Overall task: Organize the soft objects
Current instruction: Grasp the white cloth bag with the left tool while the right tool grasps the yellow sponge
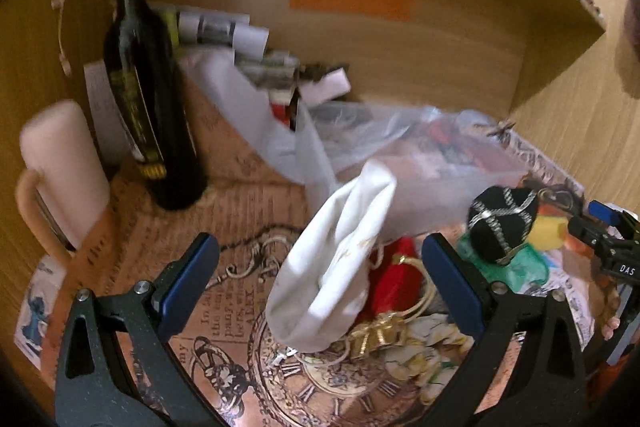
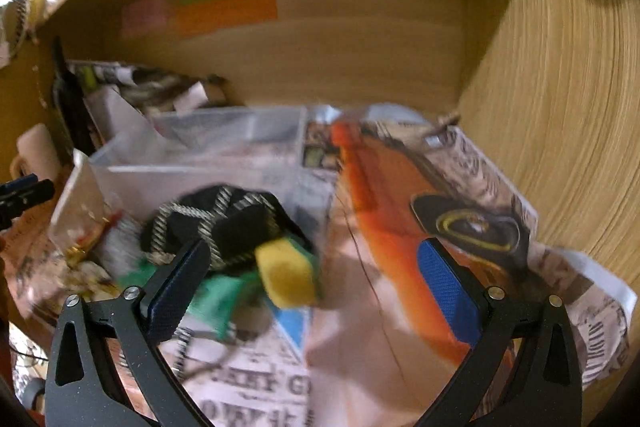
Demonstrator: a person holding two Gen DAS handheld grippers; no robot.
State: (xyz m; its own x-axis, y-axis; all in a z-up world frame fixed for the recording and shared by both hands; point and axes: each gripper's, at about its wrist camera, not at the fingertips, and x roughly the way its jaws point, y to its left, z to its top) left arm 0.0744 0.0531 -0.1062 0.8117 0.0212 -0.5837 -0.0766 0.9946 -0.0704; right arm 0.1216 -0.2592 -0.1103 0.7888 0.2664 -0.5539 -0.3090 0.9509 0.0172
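Note:
My left gripper [image 1: 320, 267] is open, its jaws on either side of a white cloth pouch [image 1: 332, 267] that lies on the printed paper. A red pouch [image 1: 390, 281] with gold cord lies just right of it. A black pouch with silver cord [image 1: 500, 223] rests on a green cloth [image 1: 524, 263] beside a yellow sponge [image 1: 550, 233]. My right gripper [image 2: 316, 283] is open and empty; the yellow sponge [image 2: 288, 277] lies between its jaws, nearer the left one, with the black pouch [image 2: 228, 227] and green cloth [image 2: 218, 293] behind the left jaw. It also shows at the right edge of the left wrist view [image 1: 596, 227].
A dark wine bottle [image 1: 148, 99] and a pale mug [image 1: 60, 163] stand at the shelf's left. A clear plastic box [image 2: 208, 151] and a plastic bag [image 1: 360, 143] sit in the middle. Papers lie at the back. Wooden walls close in behind and on the right [image 2: 560, 107].

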